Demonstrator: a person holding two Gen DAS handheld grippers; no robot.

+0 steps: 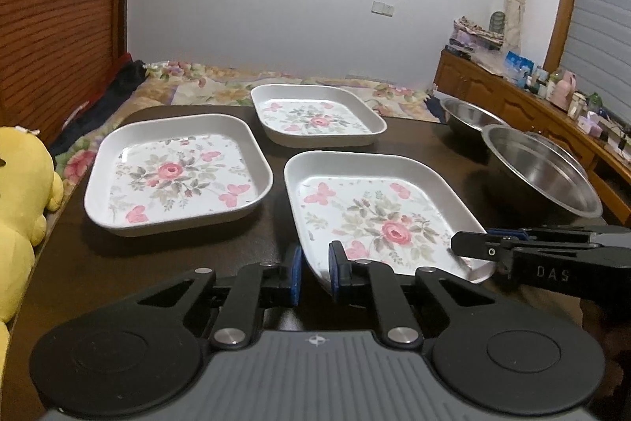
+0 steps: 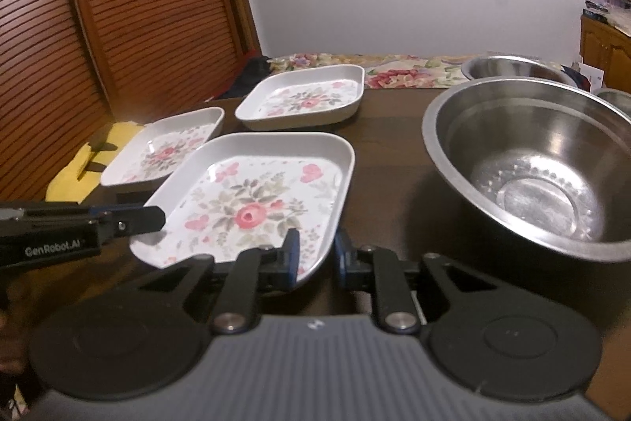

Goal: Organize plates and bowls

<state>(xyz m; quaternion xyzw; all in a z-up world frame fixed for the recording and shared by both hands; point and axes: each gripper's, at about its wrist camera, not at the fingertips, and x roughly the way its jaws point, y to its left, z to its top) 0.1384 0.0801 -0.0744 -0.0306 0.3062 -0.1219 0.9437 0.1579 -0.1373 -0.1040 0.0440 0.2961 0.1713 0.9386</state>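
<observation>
Three white square plates with a rose print lie on the dark table (image 1: 157, 263). My left gripper (image 1: 316, 273) is shut on the near-left corner of the nearest plate (image 1: 378, 216), its fingers astride the rim. My right gripper (image 2: 316, 257) is shut on the near-right corner of this same plate (image 2: 256, 200). That plate looks slightly raised. A second plate (image 1: 177, 176) sits to the left and a third plate (image 1: 315, 117) lies farther back. A large steel bowl (image 2: 532, 164) stands to the right, with another steel bowl (image 2: 512, 66) behind it.
A yellow plush toy (image 1: 23, 192) leans at the table's left edge. A bed with a floral cover (image 1: 197, 81) lies beyond the table. A wooden sideboard (image 1: 552, 97) crowded with small items runs along the right. A slatted wooden door (image 2: 118, 6) stands on the left.
</observation>
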